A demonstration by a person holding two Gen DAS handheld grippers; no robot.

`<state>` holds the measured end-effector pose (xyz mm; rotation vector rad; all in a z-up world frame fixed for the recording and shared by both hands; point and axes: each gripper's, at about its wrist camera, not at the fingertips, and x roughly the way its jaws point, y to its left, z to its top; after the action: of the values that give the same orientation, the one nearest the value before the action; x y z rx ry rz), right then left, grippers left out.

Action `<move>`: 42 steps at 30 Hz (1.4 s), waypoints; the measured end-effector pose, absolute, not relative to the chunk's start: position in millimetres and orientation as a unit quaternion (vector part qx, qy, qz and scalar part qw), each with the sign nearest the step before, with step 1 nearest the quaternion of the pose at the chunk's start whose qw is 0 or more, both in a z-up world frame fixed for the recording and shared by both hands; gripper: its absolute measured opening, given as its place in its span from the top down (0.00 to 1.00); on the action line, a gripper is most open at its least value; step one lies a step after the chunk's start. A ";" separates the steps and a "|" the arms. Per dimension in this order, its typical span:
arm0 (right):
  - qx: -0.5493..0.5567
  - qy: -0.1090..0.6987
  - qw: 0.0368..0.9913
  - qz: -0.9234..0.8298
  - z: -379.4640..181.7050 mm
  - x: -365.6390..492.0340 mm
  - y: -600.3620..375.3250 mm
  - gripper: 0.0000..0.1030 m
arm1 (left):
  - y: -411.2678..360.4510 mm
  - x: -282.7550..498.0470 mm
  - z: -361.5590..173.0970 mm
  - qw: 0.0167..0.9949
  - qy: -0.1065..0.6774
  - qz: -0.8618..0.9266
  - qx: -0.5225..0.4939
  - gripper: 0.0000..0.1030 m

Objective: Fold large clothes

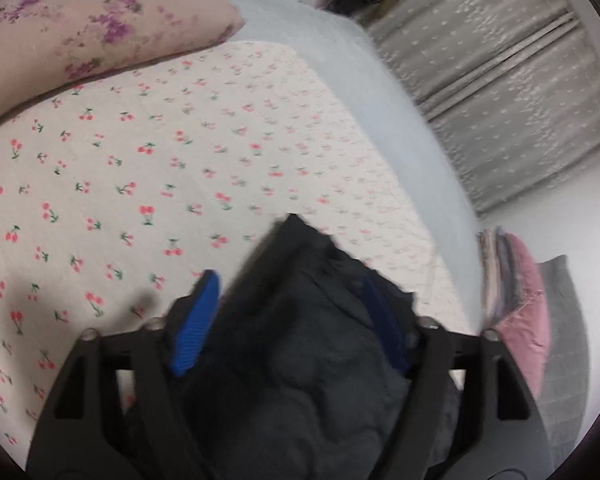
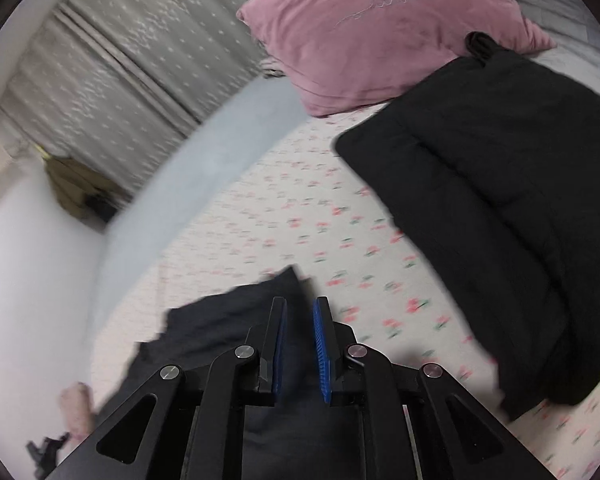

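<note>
On the bed, a white cover printed with small red cherries [image 1: 148,168] fills most of both views. Between the fingers of the left gripper [image 1: 296,320] a dark garment [image 1: 300,360] is bunched up. The jaws stand wide apart. The left blue pad [image 1: 196,328] is clear of the cloth, while the right pad is partly hidden behind a fold, so I cannot tell if it touches the fabric. The garment rises in a rough peak above the fingers and hangs down toward the camera.

From the right wrist view, the right gripper [image 2: 300,344] has its jaws only a little apart, with a narrow gap between the two blue pads [image 2: 322,352]. Dark cloth [image 2: 228,320] lies under and to the left of the fingers, resting on the cherry cover. Whether any of it sits between the pads is not clear, but the pads do not seem to press on anything.

To the right of this gripper, well apart from it, a black folded piece [image 2: 492,208] lies flat on the bed. Its far edge touches a pink cushion [image 2: 380,28] with a stitched line of writing. A pale blue blanket [image 2: 204,152] runs along the far side of the bed, and grey curtains [image 2: 120,48] hang behind it. In the left view, a pillow with purple flowers [image 1: 92,28] lies at the top left on the cover. Both pictures are blurred.
</note>
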<state>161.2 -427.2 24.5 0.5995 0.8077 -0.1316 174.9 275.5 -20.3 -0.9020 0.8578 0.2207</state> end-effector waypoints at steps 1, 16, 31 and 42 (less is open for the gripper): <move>0.274 0.398 0.874 -0.050 18.5 167.5 -425.3 0.78 | 272.6 183.8 -29.8 0.798 0.428 0.089 -0.415 0.24; 0.180 0.432 0.883 0.025 -11.3 212.7 -367.8 0.91 | 238.8 218.9 -40.3 0.829 0.457 0.071 -0.314 0.91; 0.132 0.337 0.932 0.010 35.4 250.5 -340.2 0.96 | 234.7 266.4 0.0 0.884 0.347 0.072 -0.306 0.93; 0.080 0.431 0.896 -0.066 -48.2 289.1 -330.8 0.89 | 232.3 284.9 -59.0 0.865 0.398 0.116 -0.282 0.79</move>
<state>289.1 -330.8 -48.2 0.1657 0.8933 -0.1360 284.9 232.3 -59.0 -0.5910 0.8334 0.2421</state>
